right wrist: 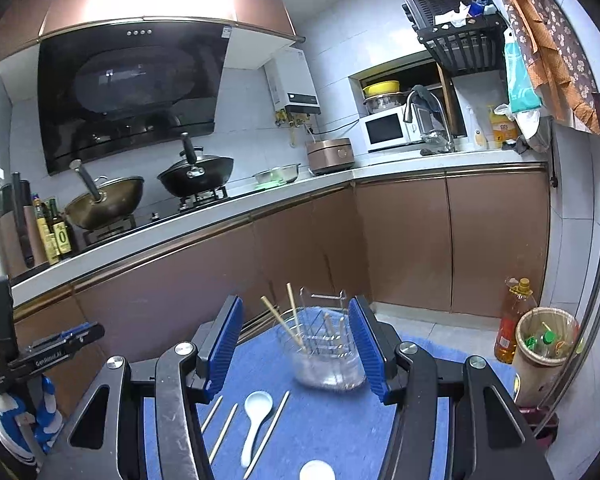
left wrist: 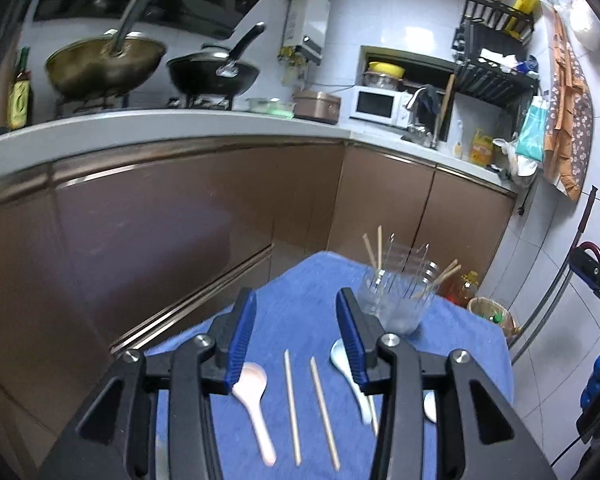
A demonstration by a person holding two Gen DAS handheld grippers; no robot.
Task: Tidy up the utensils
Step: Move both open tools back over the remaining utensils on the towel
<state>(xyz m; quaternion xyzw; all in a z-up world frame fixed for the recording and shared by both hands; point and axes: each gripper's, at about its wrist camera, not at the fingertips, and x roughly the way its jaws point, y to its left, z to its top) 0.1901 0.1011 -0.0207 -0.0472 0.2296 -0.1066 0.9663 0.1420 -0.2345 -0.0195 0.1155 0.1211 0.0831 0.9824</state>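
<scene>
L gripper (left wrist: 296, 316) jaws apart, nothing btwn the pads; R gripper (right wrist: 296, 336) likewise apart & empty. Both hang above the blue cloth (left wrist: 300, 292). Clear holder (right wrist: 326, 356) w/ chopsticks upright stands at cloth's far end, seen btwn R jaws but beyond them, not touched. Loose chopsticks (left wrist: 292, 404) & white spoons (left wrist: 256, 396) lie flat on cloth under L jaws; another spoon (left wrist: 350, 376) is partly hidden by the R-hand finger, prob. not touching it.

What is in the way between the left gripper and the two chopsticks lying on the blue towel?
Nothing visible. The left gripper hangs open above the blue towel, and the two chopsticks lie bare right below it. The pink spoon lies off to one side.
</scene>
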